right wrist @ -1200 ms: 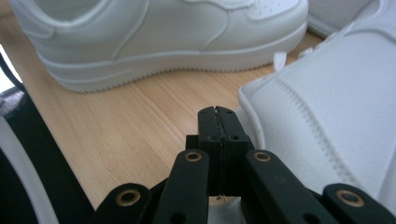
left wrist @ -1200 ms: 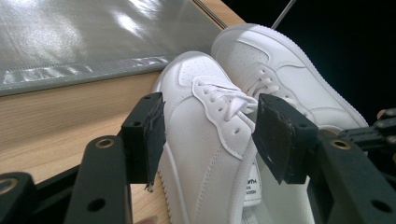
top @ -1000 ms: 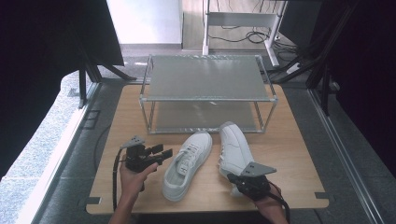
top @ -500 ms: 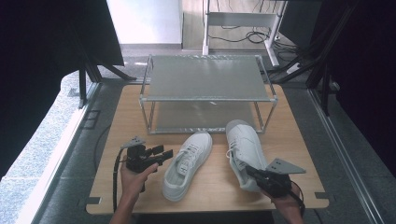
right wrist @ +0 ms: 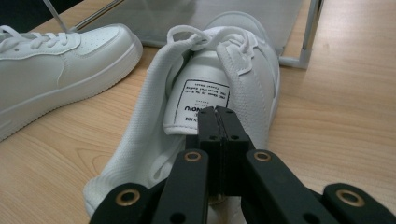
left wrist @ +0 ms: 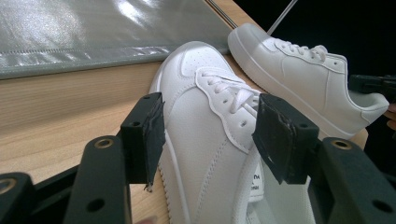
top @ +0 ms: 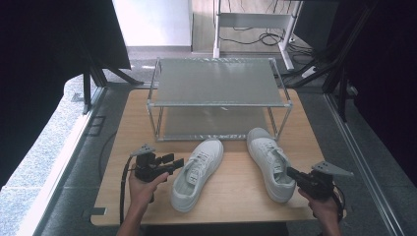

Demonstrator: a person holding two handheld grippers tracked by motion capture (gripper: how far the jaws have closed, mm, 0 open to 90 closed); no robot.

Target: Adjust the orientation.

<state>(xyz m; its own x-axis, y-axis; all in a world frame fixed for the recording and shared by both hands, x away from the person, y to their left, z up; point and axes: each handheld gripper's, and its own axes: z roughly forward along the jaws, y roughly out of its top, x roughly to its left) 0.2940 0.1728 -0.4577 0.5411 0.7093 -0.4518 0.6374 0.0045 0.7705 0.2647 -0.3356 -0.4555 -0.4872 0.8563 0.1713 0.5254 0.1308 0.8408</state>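
At the near edge of the bench (top: pixel 147 206): right gripper (right wrist: pixel 218 122) with jaws together, apparently pinching the heel collar of the right shoe (top: pixel 269 162) — fabric bunched up around the jaws in the right gripper view, exact bite hidden behind them. Shoe standing on its sole, toe toward the rack (top: pixel 219 88), heel toward the near edge. Left gripper (left wrist: pixel 208 135) a little further in, jaws wide apart, hovering beside the left shoe (top: pixel 196 172), not touching; that shoe flat on its sole, angled, toe pointing at the rack's lower shelf. Both shoes just in front of the rack, apart from each other, nothing on either shelf.

Likely next: lift and place the shoes on the rack. Risks —
- Thin pinch on soft collar only: shoe likely to swing toe-down on lift, or slip out if the fabric creeps.
- Toe close to the rack's front right leg (top: pixel 273 125): a forward move without lifting first could snag on the frame.
- Left jaws open wider than the collar but off to the side: closing here grabs air or nudges the shoe sideways.
- Laces loose on both — could catch on a jaw.
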